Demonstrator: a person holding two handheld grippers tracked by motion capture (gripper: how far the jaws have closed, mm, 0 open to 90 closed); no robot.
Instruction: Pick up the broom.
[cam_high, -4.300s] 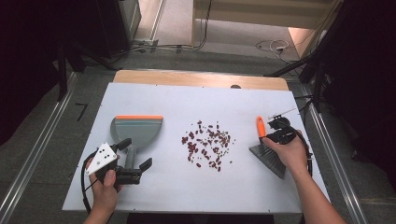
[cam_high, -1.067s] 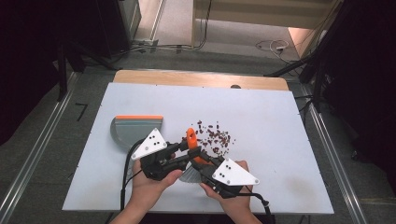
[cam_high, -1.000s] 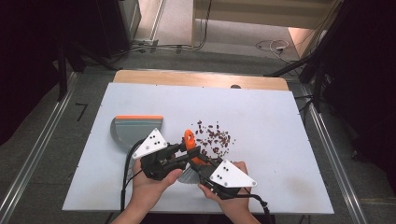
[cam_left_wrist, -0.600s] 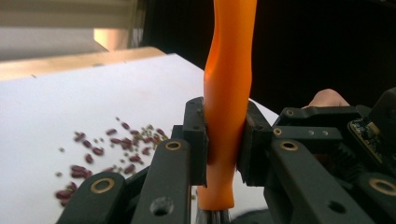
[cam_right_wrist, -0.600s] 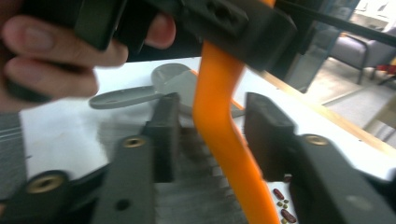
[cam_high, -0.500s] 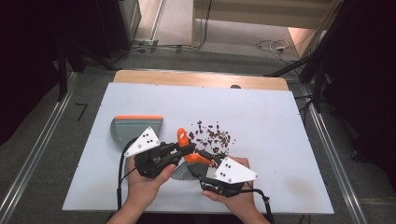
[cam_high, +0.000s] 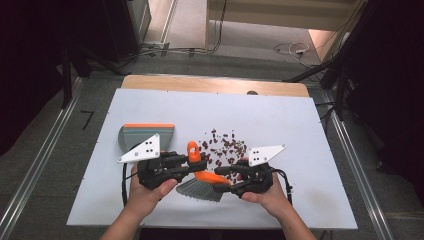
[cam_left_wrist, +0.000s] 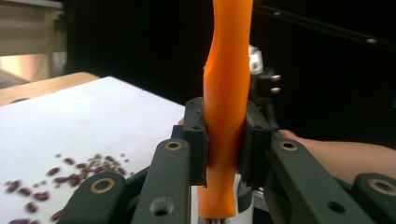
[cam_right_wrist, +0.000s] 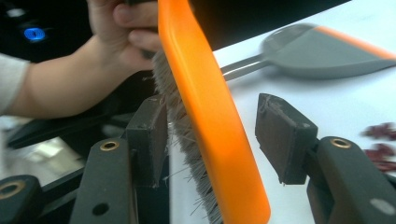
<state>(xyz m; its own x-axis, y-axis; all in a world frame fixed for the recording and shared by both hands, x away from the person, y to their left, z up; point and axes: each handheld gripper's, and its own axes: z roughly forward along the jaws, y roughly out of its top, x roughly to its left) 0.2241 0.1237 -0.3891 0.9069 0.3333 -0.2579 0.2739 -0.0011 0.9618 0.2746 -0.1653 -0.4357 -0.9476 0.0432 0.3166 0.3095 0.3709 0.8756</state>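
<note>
Since the earliest frame the brush (cam_high: 204, 176) has travelled from the right edge of the desk (cam_high: 280, 115) to the middle of its near edge, and its handle has passed from the right hand-held gripper (cam_high: 222, 172) to the left hand-held gripper (cam_high: 192, 161); in the last half second the right one has drawn back a little toward the right, and its jaws have just been opening, with the brush between them.

The white desk carries everything. The dustpan (cam_high: 145, 136) lies flat near the left edge, its orange lip facing the far edge, just beyond the left hand-held gripper. The beans (cam_high: 225, 147) lie scattered around the middle of the desk, just beyond the brush and between the two tools.

The brush lies near the middle of the near edge, grey bristles toward that edge, orange handle running up and left. The left hand-held gripper is clenched on the handle: in the left gripper view both pads press the orange handle (cam_left_wrist: 228, 107) from either side, and the handle stands upright between them. The right hand-held gripper is released: in the right gripper view the orange back of the brush (cam_right_wrist: 210, 121) runs slantwise between the jaws, with a clear gap to the right-hand pad, while the bristles brush against the left-hand pad. The dustpan (cam_right_wrist: 322, 46) shows blurred beyond it.
</note>
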